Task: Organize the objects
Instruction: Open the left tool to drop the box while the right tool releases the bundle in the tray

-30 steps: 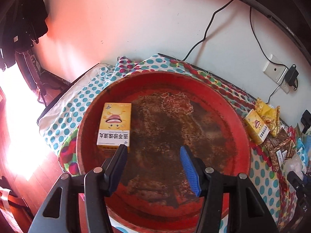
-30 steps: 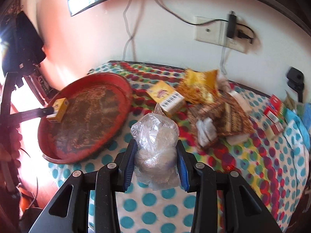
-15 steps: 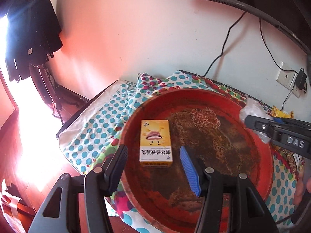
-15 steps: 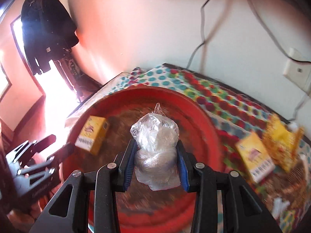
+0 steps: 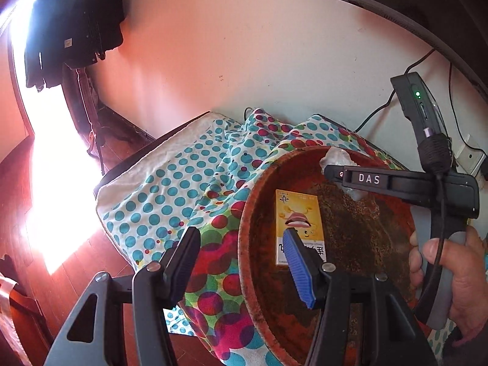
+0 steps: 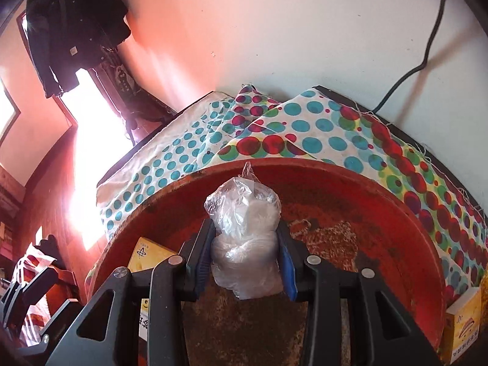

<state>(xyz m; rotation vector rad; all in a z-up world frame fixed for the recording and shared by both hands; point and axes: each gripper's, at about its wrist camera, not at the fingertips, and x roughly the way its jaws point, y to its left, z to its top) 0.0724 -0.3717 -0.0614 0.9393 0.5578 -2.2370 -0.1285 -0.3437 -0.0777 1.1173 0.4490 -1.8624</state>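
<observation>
While the left gripper [image 5: 241,262] hangs spread and empty, the right gripper [image 6: 245,259], level, clamps the plastic bag [image 6: 244,231] above the red tray [image 6: 396,213].

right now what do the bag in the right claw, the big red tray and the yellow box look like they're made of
Bag: thin clear plastic film, by its crinkles, glossy glints and knotted top; the whitish contents can't be identified.
Red tray: looks like painted or enamelled metal, since the red coat has worn to brown rusty patches, though that's a guess.
Yellow box: printed cardboard carton, with flat faces and crisp edges.
</observation>
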